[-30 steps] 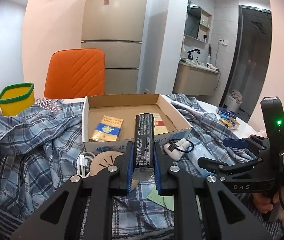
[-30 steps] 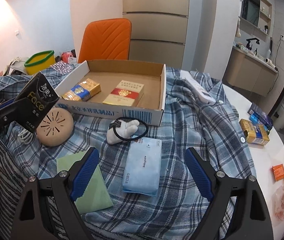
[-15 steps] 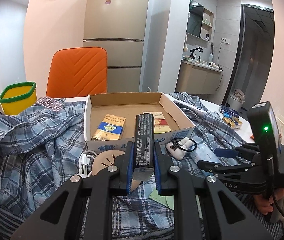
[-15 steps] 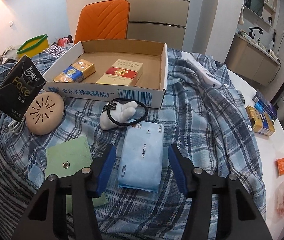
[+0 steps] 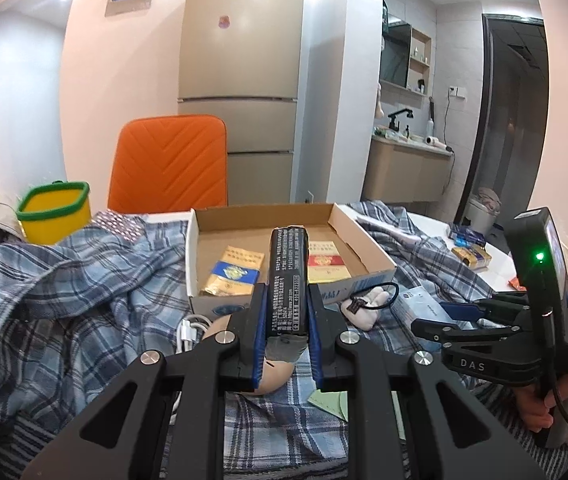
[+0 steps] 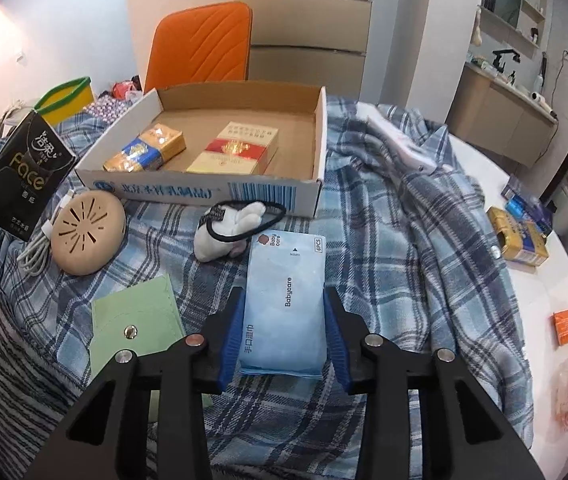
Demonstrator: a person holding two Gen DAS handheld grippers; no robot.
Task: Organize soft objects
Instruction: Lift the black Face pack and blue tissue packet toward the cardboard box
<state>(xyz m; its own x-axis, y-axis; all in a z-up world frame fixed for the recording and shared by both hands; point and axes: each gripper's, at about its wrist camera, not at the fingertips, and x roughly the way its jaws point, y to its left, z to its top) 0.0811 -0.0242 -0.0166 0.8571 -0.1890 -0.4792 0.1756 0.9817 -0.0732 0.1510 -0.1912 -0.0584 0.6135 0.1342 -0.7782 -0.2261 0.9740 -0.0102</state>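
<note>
Left hand-held gripper pinching a black rectangular tissue pack, held above the plaid cloth before the open cardboard box | right hand-held gripper pads pressed against both sides of a pale blue soft wipes packet lying on the blue plaid cloth, near a white plush toy.
</note>
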